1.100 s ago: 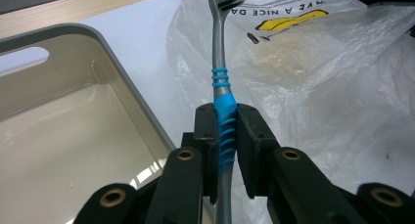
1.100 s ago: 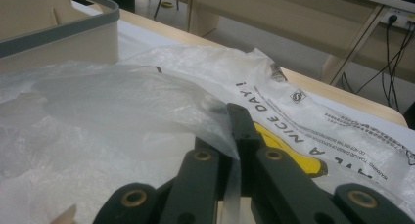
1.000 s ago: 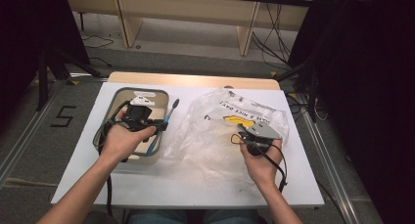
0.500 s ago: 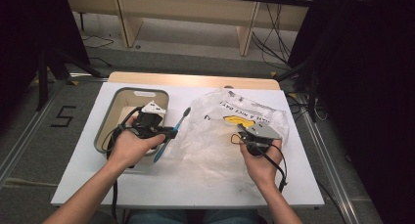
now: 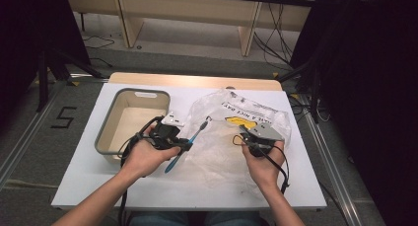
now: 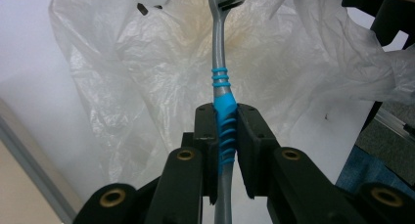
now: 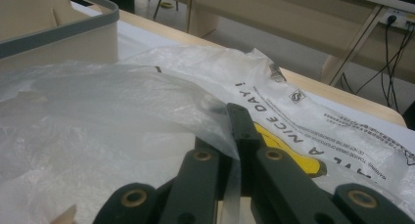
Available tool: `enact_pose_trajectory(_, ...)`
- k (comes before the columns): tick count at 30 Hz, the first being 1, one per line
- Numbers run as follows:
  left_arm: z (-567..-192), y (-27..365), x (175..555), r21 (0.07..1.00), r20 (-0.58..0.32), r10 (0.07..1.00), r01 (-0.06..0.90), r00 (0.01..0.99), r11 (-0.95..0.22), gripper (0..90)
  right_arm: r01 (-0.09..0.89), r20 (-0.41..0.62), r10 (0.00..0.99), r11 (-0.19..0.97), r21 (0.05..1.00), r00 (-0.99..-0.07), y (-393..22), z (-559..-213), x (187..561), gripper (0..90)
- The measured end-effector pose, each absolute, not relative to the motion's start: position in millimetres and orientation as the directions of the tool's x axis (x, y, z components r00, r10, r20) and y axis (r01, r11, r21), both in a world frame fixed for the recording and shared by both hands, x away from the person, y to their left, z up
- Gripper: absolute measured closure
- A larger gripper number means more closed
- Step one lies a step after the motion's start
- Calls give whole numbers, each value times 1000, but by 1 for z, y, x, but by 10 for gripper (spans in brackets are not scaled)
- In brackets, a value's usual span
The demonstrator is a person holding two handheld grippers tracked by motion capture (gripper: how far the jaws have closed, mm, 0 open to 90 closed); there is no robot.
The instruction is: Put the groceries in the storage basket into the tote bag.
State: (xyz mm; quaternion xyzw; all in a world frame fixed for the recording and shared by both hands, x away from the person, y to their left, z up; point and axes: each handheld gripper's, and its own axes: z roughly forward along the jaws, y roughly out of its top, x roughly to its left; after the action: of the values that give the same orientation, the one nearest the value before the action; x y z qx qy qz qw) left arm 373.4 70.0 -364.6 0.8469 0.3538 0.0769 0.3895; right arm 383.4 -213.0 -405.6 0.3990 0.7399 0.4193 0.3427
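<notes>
**Toothbrush clamped over the plastic bag, bag edge pinched on the other side**

The clear plastic bag point(image 5: 231, 132) lies crumpled on the white table point(image 5: 88, 186) and serves as the landmark here. It bears a yellow print and the words "HAVE A NICE DAY".

The left gripper point(image 5: 170, 137) sits at the bag's left edge, between the bag and the grey tub point(image 5: 109, 122). Its jaws are clamped on a toothbrush point(image 5: 185, 147), gripping the blue ribbed part of the handle. In the left gripper view the toothbrush point(image 6: 221, 101) runs straight up from between the black pads of the left gripper point(image 6: 226, 136), its grey neck reaching over the bag point(image 6: 147, 77), with the bristle head at the top edge of the frame above the crumpled film. In the high view the brush slants, its head pointing toward the bag's upper left part and its handle end sticking out toward the person, off the bag.

The right gripper point(image 5: 256, 139) rests at the bag's right side, near the yellow print. In the right gripper view the jaws of the right gripper point(image 7: 235, 150) are pressed together on a fold of the bag point(image 7: 122, 101), a thin edge of film running down between them. The tub point(image 7: 58, 33) stands beyond the bag's far side in that view.
</notes>
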Motion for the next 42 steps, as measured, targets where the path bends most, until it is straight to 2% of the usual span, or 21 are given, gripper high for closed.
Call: enact_pose_trajectory(42, -398, 9, 366, 631, -116, 570, 504, 813, -590, 792, 299, -168, 879, 323, 898, -446, -213, -404, 383, 900)
